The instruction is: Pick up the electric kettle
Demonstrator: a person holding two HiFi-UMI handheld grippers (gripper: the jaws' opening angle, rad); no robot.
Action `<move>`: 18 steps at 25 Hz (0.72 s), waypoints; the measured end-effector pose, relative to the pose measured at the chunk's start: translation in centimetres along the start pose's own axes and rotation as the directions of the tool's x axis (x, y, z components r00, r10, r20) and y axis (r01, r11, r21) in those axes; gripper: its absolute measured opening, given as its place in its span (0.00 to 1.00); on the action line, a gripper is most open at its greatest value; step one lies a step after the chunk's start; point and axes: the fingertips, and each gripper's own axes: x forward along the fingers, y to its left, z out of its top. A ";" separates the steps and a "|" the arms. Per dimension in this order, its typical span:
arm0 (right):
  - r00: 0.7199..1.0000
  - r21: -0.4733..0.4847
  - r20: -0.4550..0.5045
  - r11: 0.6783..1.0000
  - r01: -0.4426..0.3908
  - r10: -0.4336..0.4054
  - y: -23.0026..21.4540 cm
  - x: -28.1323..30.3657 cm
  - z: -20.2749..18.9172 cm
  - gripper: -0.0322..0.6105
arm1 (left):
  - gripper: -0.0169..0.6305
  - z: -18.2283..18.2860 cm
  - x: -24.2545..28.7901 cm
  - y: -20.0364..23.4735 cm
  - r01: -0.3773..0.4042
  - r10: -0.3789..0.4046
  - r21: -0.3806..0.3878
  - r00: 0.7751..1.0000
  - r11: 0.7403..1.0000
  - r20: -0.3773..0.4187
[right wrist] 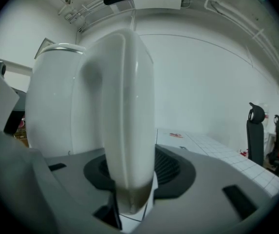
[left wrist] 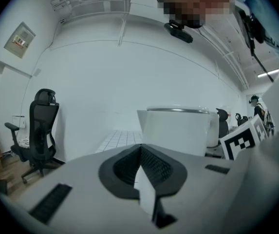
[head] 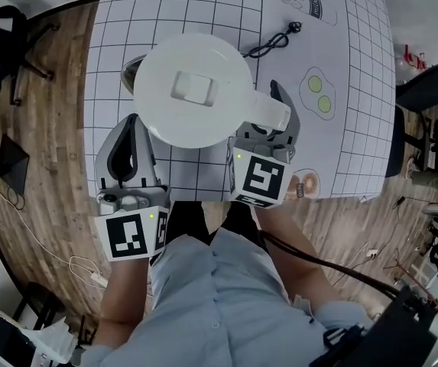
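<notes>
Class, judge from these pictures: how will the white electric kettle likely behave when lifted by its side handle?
The white electric kettle probably stays rigid: its shell looks like hard plastic. Held only at the side handle by the right gripper, its broad body may tip away from the jaws. The glossy handle could slip.

Head view looks down; gripper views (seemingly level) share the kettle (head: 192,90).

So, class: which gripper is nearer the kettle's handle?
Right. The right gripper holds the handle between its jaws; the left gripper is beside the kettle, at the side away from the handle.
</notes>
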 end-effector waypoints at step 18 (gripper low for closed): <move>0.997 0.178 0.062 0.984 0.024 -0.036 -0.9 1.8 1.1 0.07 | 0.02 1.3 -0.2 1.8 -0.047 0.047 0.023 0.999 0.999 0.005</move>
